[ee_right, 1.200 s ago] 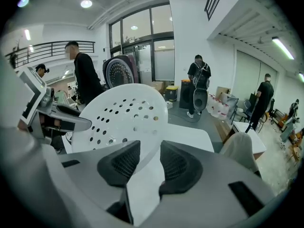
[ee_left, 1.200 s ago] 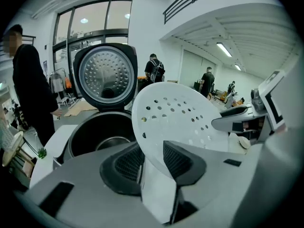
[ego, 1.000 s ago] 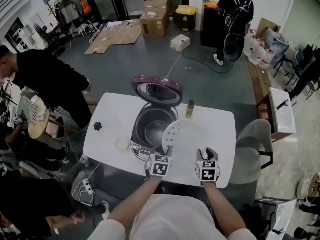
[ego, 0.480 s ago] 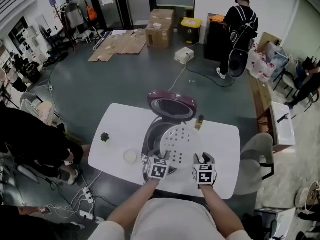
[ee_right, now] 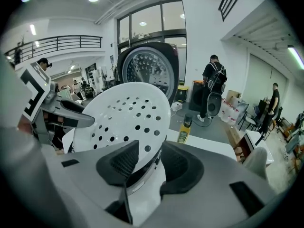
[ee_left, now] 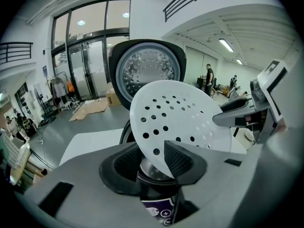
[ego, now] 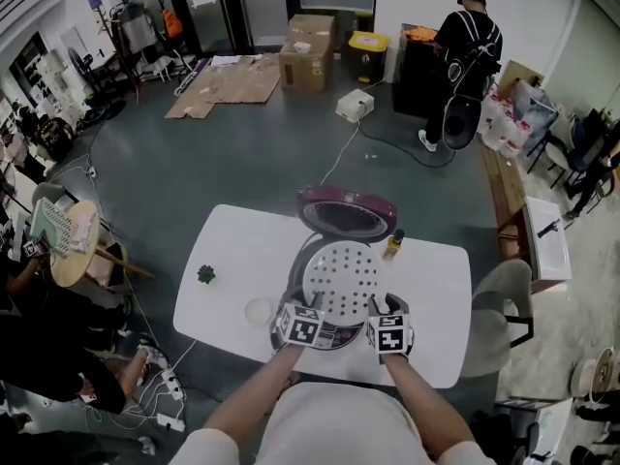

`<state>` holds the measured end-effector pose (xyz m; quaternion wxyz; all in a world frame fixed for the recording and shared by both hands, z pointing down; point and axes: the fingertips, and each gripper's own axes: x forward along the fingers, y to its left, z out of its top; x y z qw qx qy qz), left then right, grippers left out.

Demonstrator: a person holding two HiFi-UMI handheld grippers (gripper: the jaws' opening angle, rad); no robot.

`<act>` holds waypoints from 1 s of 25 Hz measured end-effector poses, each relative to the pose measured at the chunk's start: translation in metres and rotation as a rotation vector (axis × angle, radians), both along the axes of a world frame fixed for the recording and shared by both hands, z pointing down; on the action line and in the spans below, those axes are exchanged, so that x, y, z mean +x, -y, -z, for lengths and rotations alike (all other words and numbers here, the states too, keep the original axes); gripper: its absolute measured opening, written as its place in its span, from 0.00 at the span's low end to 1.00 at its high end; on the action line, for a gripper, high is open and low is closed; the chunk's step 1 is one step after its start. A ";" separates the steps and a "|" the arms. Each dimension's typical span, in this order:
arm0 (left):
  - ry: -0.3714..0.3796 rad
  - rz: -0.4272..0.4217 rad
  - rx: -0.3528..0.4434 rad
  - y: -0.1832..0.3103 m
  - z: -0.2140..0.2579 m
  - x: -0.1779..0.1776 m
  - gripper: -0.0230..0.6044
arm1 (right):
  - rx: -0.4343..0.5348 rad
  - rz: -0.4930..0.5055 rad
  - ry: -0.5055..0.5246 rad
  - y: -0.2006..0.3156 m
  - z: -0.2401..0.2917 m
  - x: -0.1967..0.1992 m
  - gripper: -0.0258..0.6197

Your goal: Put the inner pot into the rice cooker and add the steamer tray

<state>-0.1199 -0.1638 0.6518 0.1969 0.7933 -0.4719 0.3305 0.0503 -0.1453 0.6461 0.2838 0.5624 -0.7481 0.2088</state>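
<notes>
A white perforated steamer tray [ego: 341, 281] hangs almost level over the open maroon rice cooker [ego: 327, 335], whose lid [ego: 347, 213] stands up behind it. My left gripper [ego: 312, 308] is shut on the tray's near-left rim and my right gripper [ego: 380, 308] on its near-right rim. In the left gripper view the tray [ee_left: 175, 122] runs between the jaws of the left gripper [ee_left: 153, 163]; they have just been opening slightly, rim still between them. The shiny inner pot [ee_left: 149, 169] shows beneath, inside the cooker. In the right gripper view the tray [ee_right: 126, 120] sits in the right gripper [ee_right: 145, 163].
The cooker stands on a white table [ego: 232, 250]. A small yellow bottle [ego: 393, 245] stands just right of the lid. A small white dish [ego: 259, 310] and a dark green object [ego: 205, 275] lie to the left. A grey chair [ego: 494, 298] is at the table's right end.
Both grippers have carried the tray leftward from over the table beside the cooker to above the cooker's opening. The tray has gone from steeply tilted to nearly level.
</notes>
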 end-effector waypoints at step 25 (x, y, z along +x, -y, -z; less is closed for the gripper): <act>0.235 -0.052 -0.145 0.022 -0.086 -0.041 0.39 | -0.173 0.035 -0.147 0.022 -0.063 -0.040 0.32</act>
